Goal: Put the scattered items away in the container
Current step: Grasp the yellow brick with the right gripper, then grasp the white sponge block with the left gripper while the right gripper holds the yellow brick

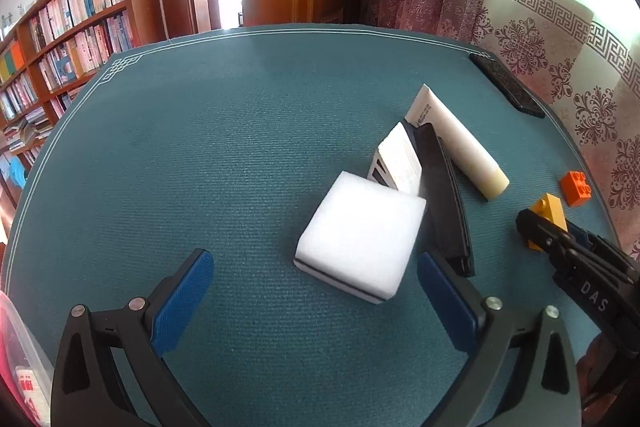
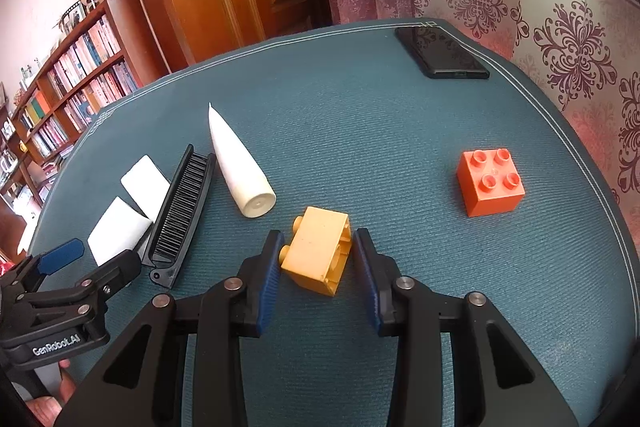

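Right wrist view shows the right tongs (image 2: 316, 271) partly open around a yellow toy brick (image 2: 318, 255) that lies on its side on the teal worktop (image 2: 360, 107). The left pad sits just at the studs, the right pad stands just beside the open underside, and I cannot tell whether either pad is touching yet; nothing is lifted. The brick looks like hard, light plastic — stiff enough to take a firm squeeze, but smooth, so I judge the two flat walls a better hold than the studs, which could let it twist.

An orange brick (image 2: 490, 183) stands studs-up well apart to the right. A white tube (image 2: 236, 163), a black folding comb (image 2: 180, 215) and two white blocks lie to the left, and a dark phone (image 2: 440, 53) rests near the far edge.

Left wrist view has the left tongs (image 1: 316, 303) spread wide and empty, hovering near a white foam sponge (image 1: 360, 239) with a dark strip along its lower edge. That sponge should be very light and soft — it will dent under the pads, so a gentle grip across its flat sides suits it. A clear plastic container (image 1: 20, 339) shows only as a sliver at the lower left of this view.
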Available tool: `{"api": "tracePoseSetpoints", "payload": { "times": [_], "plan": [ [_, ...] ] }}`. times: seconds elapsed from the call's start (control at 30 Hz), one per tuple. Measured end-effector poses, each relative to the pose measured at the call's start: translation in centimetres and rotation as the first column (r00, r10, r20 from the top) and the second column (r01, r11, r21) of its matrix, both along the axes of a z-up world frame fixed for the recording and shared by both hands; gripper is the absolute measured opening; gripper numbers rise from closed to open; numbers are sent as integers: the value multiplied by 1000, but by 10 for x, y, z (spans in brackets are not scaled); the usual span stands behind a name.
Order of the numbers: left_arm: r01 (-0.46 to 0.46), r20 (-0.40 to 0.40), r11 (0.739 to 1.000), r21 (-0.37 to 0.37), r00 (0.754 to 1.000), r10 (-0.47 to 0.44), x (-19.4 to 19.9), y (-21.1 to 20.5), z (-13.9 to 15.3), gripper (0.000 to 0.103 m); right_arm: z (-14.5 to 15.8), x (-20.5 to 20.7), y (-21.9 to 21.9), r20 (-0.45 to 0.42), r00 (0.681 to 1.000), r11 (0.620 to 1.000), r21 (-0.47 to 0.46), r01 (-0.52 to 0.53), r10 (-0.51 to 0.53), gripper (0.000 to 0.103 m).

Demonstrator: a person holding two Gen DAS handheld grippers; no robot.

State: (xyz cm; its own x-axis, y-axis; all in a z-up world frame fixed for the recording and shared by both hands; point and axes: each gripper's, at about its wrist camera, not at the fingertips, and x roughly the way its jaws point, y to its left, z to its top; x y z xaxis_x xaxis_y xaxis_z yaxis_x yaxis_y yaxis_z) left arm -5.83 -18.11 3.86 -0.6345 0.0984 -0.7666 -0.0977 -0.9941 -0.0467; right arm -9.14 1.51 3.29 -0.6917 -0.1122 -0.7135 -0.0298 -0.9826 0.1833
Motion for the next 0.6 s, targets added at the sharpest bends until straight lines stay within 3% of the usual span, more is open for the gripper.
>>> {"api": "tracePoseSetpoints", "payload": {
  "times": [0.27, 0.5, 0.6],
  "plan": [
    [14, -10, 1000, 6, 1000, -14, -8, 1, -5, 101, 0, 1, 2, -2, 1000, 1000, -18, -2, 2, 39],
    [70, -57, 998, -6, 996, -71, 2, 9, -2, 70, 0, 2, 3, -9, 1000, 1000, -30, 4, -4, 39],
    [98, -65, 995, 5, 993, -98, 3, 11, -1, 61, -1, 3, 3, -13, 1000, 999, -36, 4, -5, 39]
  ]
}}
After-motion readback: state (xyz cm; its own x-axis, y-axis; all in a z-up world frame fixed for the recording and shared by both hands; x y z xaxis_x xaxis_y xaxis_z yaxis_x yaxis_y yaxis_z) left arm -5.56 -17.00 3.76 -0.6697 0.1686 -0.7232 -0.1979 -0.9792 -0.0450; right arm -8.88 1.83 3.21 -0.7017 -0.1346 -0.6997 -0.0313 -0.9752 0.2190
